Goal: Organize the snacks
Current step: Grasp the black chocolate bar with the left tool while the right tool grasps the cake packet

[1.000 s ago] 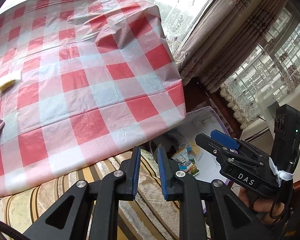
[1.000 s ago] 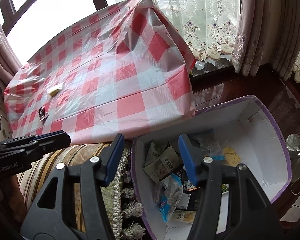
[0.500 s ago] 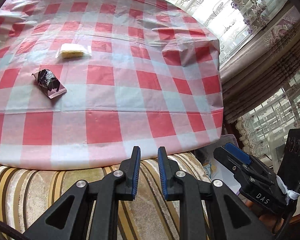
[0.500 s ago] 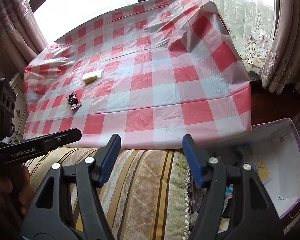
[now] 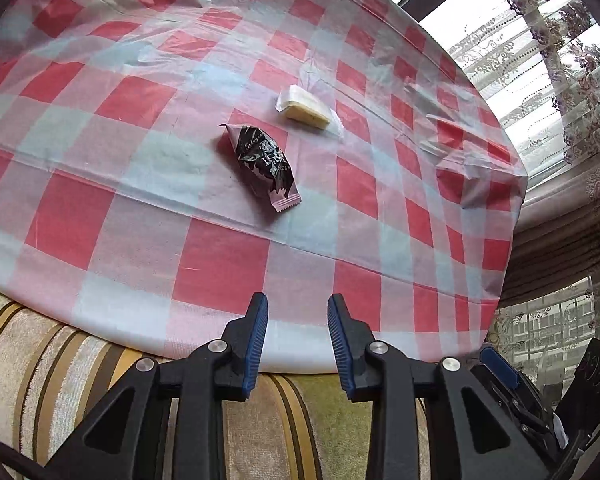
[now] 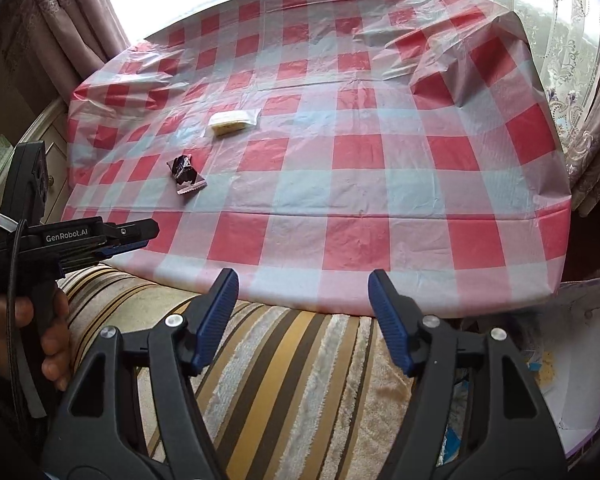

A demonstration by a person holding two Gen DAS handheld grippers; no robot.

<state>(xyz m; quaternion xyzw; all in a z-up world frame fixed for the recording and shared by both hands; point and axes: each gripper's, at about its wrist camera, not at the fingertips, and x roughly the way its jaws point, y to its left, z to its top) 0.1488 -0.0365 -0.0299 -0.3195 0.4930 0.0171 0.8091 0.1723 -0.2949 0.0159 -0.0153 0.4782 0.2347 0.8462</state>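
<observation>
Left gripper (image 5: pixel 297 320), jaws just opening, and wider right gripper (image 6: pixel 303 300) both gape, gripping nothing, above a striped cushion (image 6: pixel 284 364). Beyond, on the checked tablecloth (image 5: pixel 360 208), lie a dark chocolate packet (image 5: pixel 265 166) and a pale wrapped snack (image 5: pixel 306 111). The snack box (image 6: pixel 580 380) is cropped at right, contents indistinct.

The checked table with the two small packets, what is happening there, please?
A person holds a gripper in each hand. The left gripper and the right gripper are both empty, and their fingers have just been opening. A dark chocolate packet and a pale yellow packet lie untouched on the tablecloth.
</observation>
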